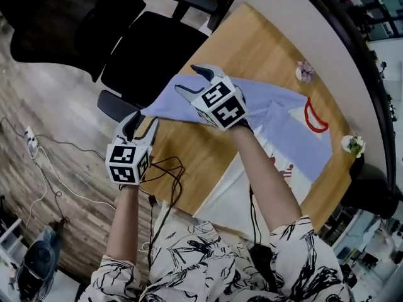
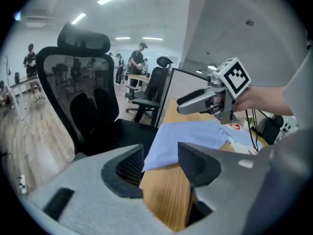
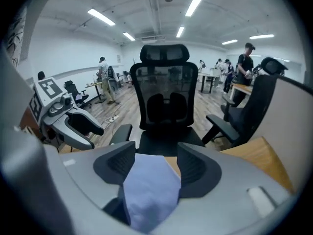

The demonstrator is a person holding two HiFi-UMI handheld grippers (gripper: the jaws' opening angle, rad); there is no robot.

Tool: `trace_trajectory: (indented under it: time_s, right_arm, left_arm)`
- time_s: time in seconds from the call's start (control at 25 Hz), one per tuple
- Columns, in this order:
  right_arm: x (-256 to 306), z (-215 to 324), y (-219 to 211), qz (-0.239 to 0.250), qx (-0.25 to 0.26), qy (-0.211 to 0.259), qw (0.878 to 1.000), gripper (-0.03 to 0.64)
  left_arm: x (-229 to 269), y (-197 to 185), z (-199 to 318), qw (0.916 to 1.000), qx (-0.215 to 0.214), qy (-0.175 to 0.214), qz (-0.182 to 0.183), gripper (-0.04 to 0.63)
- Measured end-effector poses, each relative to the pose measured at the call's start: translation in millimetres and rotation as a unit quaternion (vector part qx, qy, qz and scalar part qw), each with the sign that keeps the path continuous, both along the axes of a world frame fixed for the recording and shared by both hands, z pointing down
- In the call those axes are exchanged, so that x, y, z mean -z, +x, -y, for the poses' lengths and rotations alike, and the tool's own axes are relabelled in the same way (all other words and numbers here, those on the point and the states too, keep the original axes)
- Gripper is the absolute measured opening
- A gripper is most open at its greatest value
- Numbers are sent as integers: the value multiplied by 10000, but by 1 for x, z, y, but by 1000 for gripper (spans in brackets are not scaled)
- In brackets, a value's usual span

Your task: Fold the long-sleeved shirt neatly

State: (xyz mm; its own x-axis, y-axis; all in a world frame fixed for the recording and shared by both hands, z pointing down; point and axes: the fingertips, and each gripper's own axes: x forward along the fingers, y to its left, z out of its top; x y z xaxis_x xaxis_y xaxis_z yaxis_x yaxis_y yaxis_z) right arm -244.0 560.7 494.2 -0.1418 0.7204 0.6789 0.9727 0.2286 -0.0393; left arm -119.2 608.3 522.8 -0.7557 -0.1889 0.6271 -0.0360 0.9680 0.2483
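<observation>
The long-sleeved shirt (image 1: 286,128), pale blue with white parts and a red neckline (image 1: 315,118), lies spread on the wooden table (image 1: 264,49). Its left end reaches the table's edge. My right gripper (image 1: 192,80) hovers over that end, jaws apart; in the right gripper view the blue cloth (image 3: 149,190) lies between and under the jaws (image 3: 156,163), and the pads do not press on it. My left gripper (image 1: 142,121) is at the table's edge just left of the shirt's corner, open; only bare wood shows between its jaws (image 2: 159,168), with the shirt (image 2: 186,136) beyond.
A black office chair (image 1: 151,55) stands close against the table's edge beyond both grippers. Cables (image 1: 44,168) trail over the wooden floor. Two small flower pots (image 1: 305,71) (image 1: 354,145) stand near the table's far edge. People and desks are in the background.
</observation>
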Motion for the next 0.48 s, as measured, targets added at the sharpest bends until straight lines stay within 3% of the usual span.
trace_trajectory:
  time_s: [0.2, 0.4, 0.48]
  right_arm:
    - [-58, -21, 1, -299, 425, 697, 9962, 234]
    - [-80, -17, -4, -265, 366, 975, 9942, 129]
    - [-82, -16, -5, -269, 236, 895, 9953, 104]
  left_arm:
    - [-25, -12, 8, 9988, 240, -243, -337, 208]
    - [-48, -16, 16, 9958, 210, -635, -630, 165]
    - [-53, -18, 15, 9944, 301, -844, -557, 127]
